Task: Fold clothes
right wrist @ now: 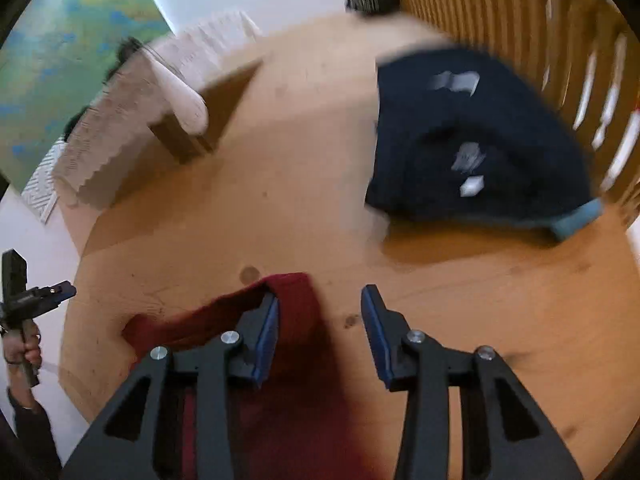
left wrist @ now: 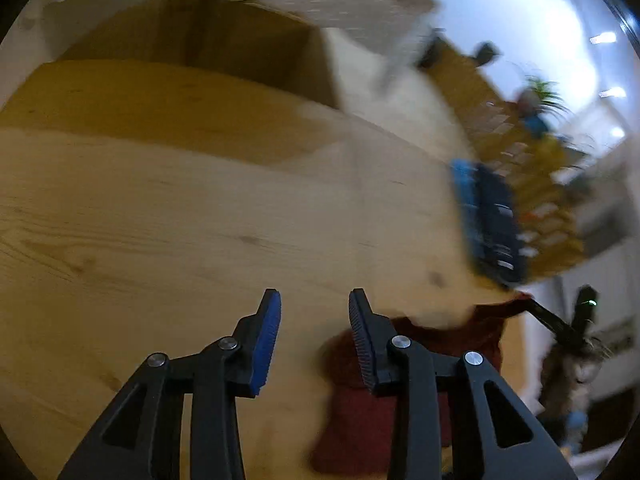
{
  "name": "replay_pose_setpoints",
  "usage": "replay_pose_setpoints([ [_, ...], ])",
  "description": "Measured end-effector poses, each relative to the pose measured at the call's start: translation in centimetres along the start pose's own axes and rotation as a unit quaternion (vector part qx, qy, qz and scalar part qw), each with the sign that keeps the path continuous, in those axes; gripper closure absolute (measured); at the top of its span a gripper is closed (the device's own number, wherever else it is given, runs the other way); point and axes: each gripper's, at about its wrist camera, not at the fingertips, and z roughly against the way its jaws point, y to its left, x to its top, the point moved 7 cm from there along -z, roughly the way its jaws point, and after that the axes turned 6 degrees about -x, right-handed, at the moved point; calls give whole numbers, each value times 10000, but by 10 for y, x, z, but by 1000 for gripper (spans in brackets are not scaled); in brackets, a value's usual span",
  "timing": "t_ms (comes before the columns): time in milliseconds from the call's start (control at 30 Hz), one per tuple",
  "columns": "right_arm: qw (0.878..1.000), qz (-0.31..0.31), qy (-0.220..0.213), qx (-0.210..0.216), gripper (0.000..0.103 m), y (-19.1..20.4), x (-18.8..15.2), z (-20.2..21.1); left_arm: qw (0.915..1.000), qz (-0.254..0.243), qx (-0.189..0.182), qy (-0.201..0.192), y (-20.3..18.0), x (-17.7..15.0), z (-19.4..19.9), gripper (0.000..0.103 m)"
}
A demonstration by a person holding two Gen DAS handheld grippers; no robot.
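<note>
- Left gripper (left wrist: 315,300), own camera view: the jaws are standing moderately apart with nothing between the blue pads; bare wooden table (left wrist: 160,208) is showing through the gap.
- Red garment (left wrist: 432,360), same view: it is lying on the table at lower right, passing under and behind the right-hand finger. Whether that finger is touching the cloth cannot be told.
- Dark blue garment (left wrist: 492,224), same view: it is lying further off near the table's right edge, heavily blurred.
- Person's hand (right wrist: 24,350), right wrist view: it is gripping a handle at the far left edge, off the table's rim.
- Red garment (right wrist: 292,312), right wrist view: it is lying flat on the table (right wrist: 304,200) at lower centre, its upper edge reaching beside and behind the left-hand finger.
- Right gripper (right wrist: 320,304): the jaws are standing apart, gripping nothing; red cloth and bare wood are both showing in the gap.
- Dark blue garment (right wrist: 480,140): it is lying bunched at upper right, well apart from the red one.
</note>
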Motion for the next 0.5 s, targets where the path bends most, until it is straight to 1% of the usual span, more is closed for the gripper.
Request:
replay_pose_setpoints([
  [33, 9998, 194, 0, -55, 63, 3, -4, -2, 9999, -108, -56, 48, -5, -7, -2, 70],
  [67, 9992, 388, 1, -110, 62, 7, -7, -3, 9993, -321, -138, 145, -16, -19, -4, 67],
  [100, 9981, 582, -15, -183, 62, 10, -12, -3, 9980, -533, -220, 242, -28, -32, -7, 66],
  [167, 9960, 837, -22, -307, 59, 8, -25, 5, 9937, -956, -383, 435, -50, -56, -12, 60],
  [233, 9945, 1007, 24, -295, 59, 4, -40, 12, 9881, -1165, -685, 728, -77, -84, -28, 59],
  [333, 9913, 1261, 324, -202, 59, -6, -73, 12, 9750, -1470, -975, 1351, -104, -126, -56, 59],
  [400, 9894, 1312, 597, -152, 59, -12, -95, 5, 9682, -1674, -900, 1626, -113, -147, -75, 59],
  [500, 9853, 1430, 864, -365, 59, -23, -121, -8, 9646, -1731, -686, 1870, -109, -161, -98, 60],
])
